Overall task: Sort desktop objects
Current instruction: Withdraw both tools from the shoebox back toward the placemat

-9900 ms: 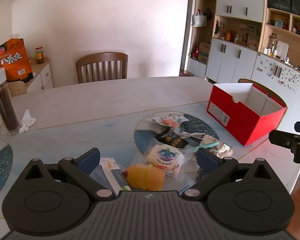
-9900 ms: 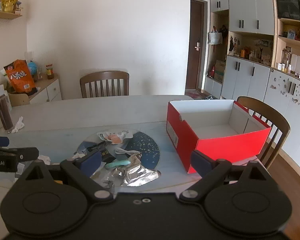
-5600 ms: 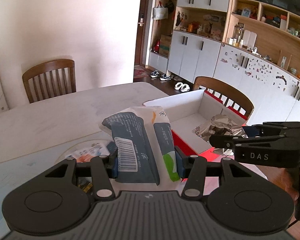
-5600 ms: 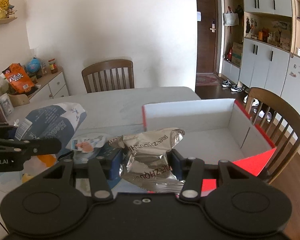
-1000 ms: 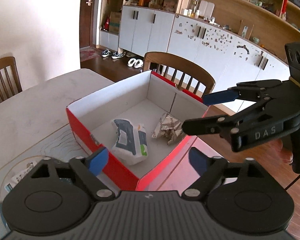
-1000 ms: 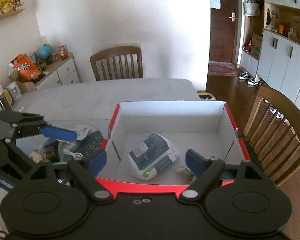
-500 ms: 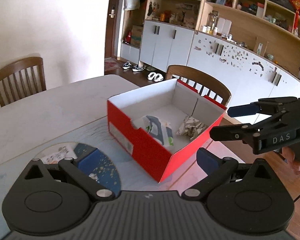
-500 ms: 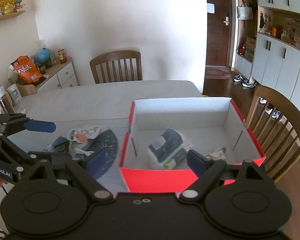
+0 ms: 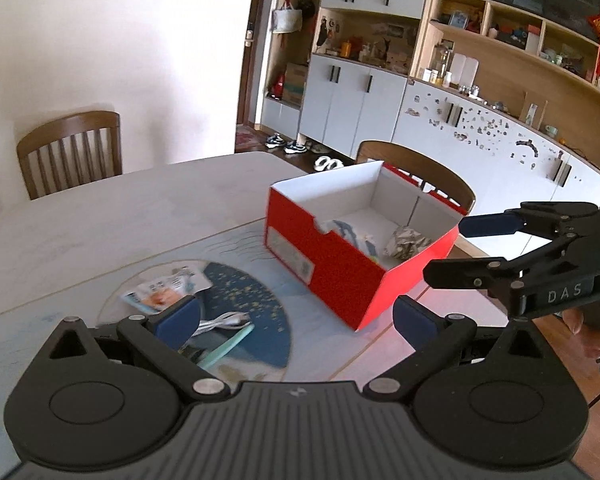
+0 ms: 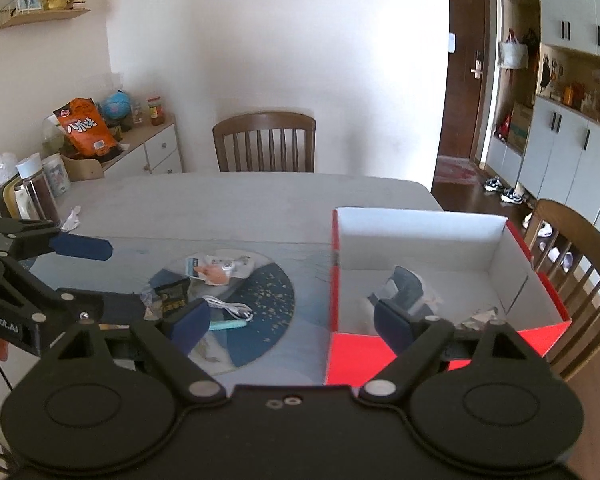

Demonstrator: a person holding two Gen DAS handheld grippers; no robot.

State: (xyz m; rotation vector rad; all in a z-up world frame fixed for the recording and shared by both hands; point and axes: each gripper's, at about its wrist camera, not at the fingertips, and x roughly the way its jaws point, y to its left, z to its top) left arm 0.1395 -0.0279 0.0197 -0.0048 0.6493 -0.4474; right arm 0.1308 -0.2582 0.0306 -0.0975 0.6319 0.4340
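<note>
My left gripper and right gripper gaped wide, holding nothing — the red box lay far right of my left fingers. It held two things — one tissue pack, one foil packet.

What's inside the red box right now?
Inside the red cardboard box: a blue-and-white tissue pack and a crumpled silver foil bag. The near wall and the right tool's finger cover part of the floor.

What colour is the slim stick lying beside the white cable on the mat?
Teal slim stick, clearest in the right wrist view.
</note>
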